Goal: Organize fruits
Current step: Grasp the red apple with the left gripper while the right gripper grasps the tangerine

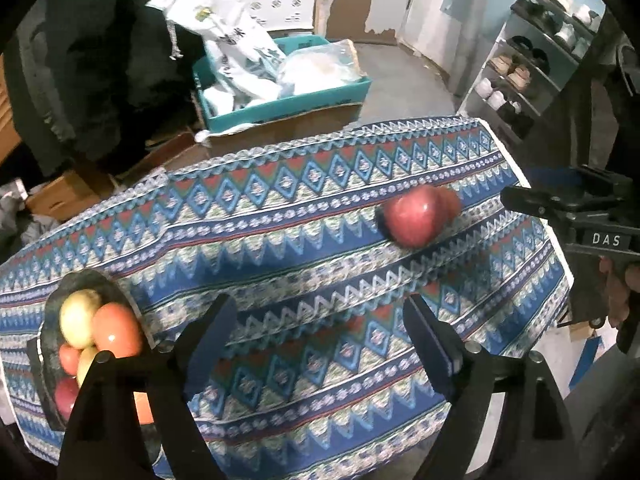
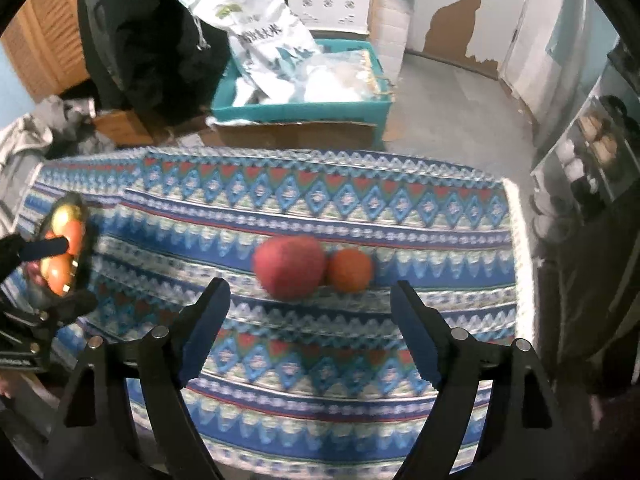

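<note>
A red apple (image 1: pixel 416 218) (image 2: pixel 290 266) lies on the patterned tablecloth (image 1: pixel 304 216) (image 2: pixel 320 364), touching an orange (image 1: pixel 450 202) (image 2: pixel 350 270) on its right. A dark plate (image 1: pixel 82 278) (image 2: pixel 87 264) at the table's left end holds several fruits: yellow, orange and red ones. My left gripper (image 1: pixel 320 304) is open over bare cloth, with the plate at its left finger. My right gripper (image 2: pixel 309 286) is open and empty, just short of the apple and the orange. Each gripper shows at the edge of the other's view: the right gripper (image 1: pixel 560 208) and the left gripper (image 2: pixel 40 248).
Beyond the table's far edge stand a teal crate (image 1: pixel 280 108) (image 2: pixel 300 110) with white bags and a cardboard box (image 2: pixel 296 132) on the floor. A shoe rack (image 1: pixel 532 64) stands at the right. A hand (image 1: pixel 616 292) holds the right gripper. The table ends close to the right of the orange.
</note>
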A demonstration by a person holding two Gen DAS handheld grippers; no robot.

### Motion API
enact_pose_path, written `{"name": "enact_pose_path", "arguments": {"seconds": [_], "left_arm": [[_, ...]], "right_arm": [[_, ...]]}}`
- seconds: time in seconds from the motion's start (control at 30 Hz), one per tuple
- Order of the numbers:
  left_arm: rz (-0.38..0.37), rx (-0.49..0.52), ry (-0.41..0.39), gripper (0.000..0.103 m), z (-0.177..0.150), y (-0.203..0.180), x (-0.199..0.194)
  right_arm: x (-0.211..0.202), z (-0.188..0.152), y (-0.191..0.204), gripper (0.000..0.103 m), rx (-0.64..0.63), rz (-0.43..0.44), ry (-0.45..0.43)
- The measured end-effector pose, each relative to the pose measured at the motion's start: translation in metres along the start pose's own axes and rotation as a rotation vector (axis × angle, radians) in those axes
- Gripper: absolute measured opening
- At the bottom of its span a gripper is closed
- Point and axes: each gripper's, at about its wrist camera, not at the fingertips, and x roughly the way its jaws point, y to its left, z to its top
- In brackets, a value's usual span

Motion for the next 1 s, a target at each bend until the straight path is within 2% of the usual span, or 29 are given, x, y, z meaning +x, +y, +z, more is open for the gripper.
{"name": "enact_pose_path", "arguments": {"seconds": [0.27,0.47,0.73,1.0], "left_arm": [[-0.052,0.009,0.038,0.086,0.034,-0.032,0.037],[-0.056,0.028,0.057,0.086,0.054,-0.052,0.066],[-0.094,-0.018,0.049,0.086,0.068,-0.065,0.104],[-0.161,-0.152,0.099,0.086,0.072,-0.069,0.139]], "right_arm": [[0.027,0.012,-0.042,0.084,-0.002,0.008,0.071],[0.048,0.013,-0.059,0.084,-0.024,0.023,0.098],[0.078,0.003,-0.083,0.084,0.018,0.046,0.138],[0.101,-0.002,-0.112,0.084,0.086,0.031,0.184]]}}
